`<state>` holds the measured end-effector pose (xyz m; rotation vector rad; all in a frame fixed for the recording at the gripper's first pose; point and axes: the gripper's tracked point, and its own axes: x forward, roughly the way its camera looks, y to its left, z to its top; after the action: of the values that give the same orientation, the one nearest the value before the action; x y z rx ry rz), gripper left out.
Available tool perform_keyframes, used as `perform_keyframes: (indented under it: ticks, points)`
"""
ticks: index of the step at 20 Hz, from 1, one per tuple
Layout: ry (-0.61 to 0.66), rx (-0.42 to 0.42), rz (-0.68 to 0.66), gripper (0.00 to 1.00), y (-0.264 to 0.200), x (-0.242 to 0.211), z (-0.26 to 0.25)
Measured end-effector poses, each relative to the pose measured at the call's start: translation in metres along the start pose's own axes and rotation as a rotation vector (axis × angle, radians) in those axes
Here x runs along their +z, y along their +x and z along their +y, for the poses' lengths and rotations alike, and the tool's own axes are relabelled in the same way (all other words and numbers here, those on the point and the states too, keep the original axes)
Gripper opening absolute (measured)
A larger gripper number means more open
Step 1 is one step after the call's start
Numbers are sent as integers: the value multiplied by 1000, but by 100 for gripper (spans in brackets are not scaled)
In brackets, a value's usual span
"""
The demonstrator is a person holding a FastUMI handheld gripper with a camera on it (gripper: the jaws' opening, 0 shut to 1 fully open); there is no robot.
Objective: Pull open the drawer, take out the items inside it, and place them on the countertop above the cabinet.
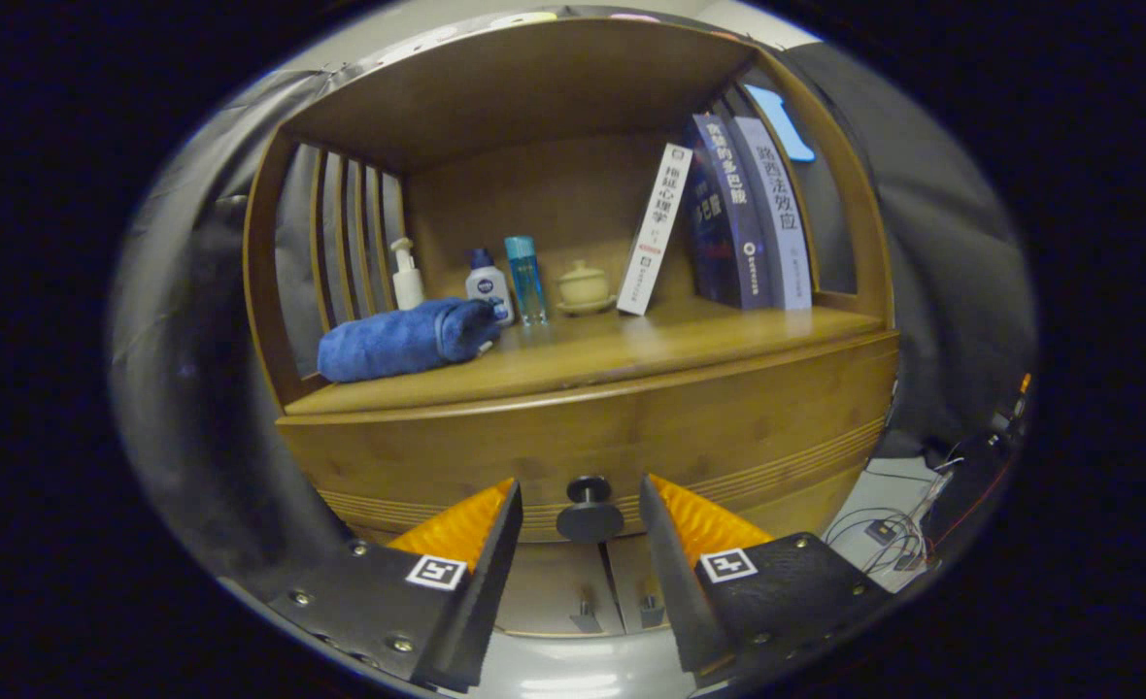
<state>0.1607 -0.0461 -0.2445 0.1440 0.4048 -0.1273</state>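
Dark knob point(589, 510) sits dead centre between your fingers, drawer point(612, 437) not yet pulled.

Your gripper point(581, 519) is spread wide, one finger on each side of the knob, neither pad touching it as far as the view shows. The knob stands on a short stem sticking straight out of the bamboo drawer front toward you, so its axis runs along your fingers: close on it, then pull straight back. Drawer front looks flush with the cabinet point(825, 291), contents hidden. Countertop point(631, 349), just above the drawer, is where the items go; free space lies mid-shelf, between the rolled blue towel point(403, 340) with the bottles point(507, 282) on one side and the books point(738, 214) on the other. Two small door pulls point(617, 612) sit lower, below the fingers; don't mistake them for the knob.
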Motion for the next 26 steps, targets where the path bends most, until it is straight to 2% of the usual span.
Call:
perform_keyframes:
  ticks: [4,6,8,10,13,26]
  points:
    - [-45,-13,42,60,18,-13,-8]
    - [-67,9,65,60,32,-21,-3]
    - [-101,8,67,43,25,-16,-6]
    - [-104,-5,65,43,25,-15,-7]
    - [-121,-33,85,33,19,-18,-6]
    - [-125,-126,94,33,-99,-49,-9]
